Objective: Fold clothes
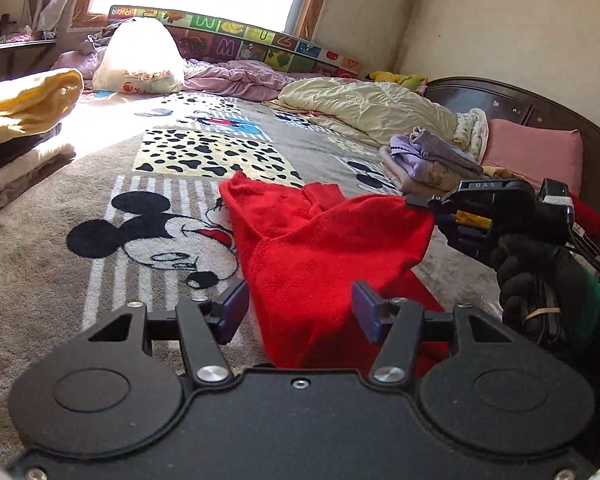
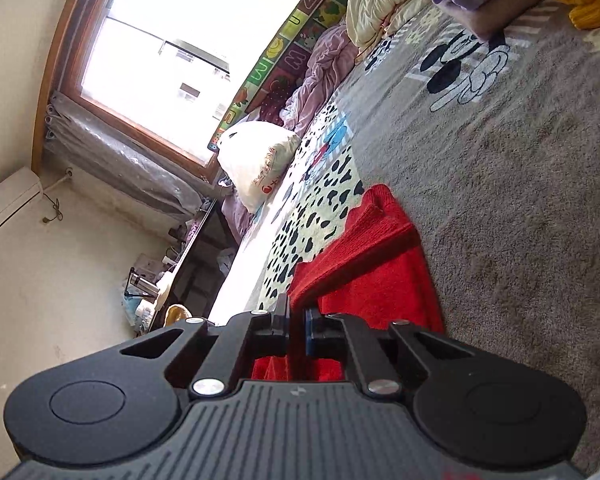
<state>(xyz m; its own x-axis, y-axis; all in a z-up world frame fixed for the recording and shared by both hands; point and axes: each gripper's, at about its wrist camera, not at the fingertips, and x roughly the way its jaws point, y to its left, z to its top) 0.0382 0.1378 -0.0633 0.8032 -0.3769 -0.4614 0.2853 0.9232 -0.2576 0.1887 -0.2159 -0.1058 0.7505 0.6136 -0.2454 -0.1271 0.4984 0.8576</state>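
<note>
Red garment [image 1: 320, 248] corner pinched, right claw [image 2: 298, 330]; pads hidden

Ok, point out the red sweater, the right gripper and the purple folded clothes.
red sweater [image 1: 332, 248], left wrist view, middle of the lifted fold.
right gripper [image 1: 414, 200], left wrist view, fingertips.
purple folded clothes [image 1: 428, 156], left wrist view, top layer.
</note>
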